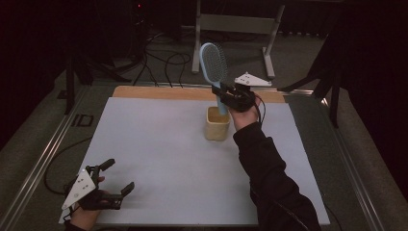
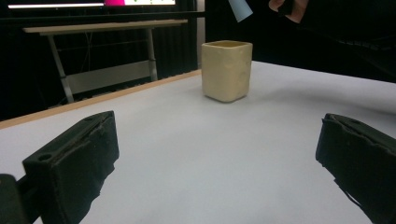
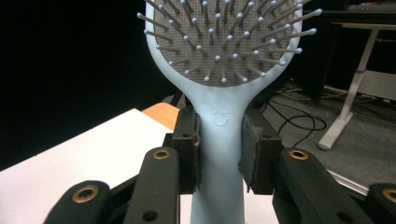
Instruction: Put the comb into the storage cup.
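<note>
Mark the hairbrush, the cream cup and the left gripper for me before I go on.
hairbrush [image 3: 219, 140]: right gripper view, on the pale blue neck between the pads.
cream cup [image 2: 227, 70]: left gripper view, on its front wall.
left gripper [image 1: 121, 177]: high view, midway between its open fingertips.

Dark room, grey carpet [image 1: 298, 53], cables [image 1: 163, 62], white-legged desk [image 1: 235, 24].

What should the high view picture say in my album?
Right gripper holds a blue hairbrush upright above a yellow cup.
</note>
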A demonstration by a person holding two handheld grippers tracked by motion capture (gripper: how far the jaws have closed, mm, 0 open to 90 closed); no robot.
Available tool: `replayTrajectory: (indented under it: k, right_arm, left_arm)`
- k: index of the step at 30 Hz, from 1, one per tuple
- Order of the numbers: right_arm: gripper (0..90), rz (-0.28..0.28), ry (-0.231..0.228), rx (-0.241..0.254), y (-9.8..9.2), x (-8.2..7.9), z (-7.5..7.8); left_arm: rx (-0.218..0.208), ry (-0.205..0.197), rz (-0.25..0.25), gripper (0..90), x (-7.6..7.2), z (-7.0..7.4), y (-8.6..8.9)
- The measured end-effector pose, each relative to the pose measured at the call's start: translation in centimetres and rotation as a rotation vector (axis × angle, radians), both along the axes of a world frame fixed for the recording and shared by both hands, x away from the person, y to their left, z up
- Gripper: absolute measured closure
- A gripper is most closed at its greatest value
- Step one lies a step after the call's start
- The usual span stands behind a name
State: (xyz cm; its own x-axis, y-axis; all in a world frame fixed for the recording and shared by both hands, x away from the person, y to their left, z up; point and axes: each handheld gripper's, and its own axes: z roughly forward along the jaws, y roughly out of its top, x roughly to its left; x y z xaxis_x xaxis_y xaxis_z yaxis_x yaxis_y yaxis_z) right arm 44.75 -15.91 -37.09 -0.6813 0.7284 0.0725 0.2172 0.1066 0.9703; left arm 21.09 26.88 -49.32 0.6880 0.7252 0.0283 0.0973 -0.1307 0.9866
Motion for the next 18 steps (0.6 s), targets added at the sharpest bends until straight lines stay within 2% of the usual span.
replayTrajectory:
  k: [5,18]
  right_arm:
    - [70.7,0.001,0.005,0.026,0.1,0.5,-0.3]
    - [70.7,-0.006,0.014,0.026,0.3,1.3,-2.0]
  left_arm:
    - [-0.001,0.0,-0.001,0.0,0.0,0.0,0.0]
    - [-0.003,0.004,-0.007,0.0,0.0,0.0,0.0]
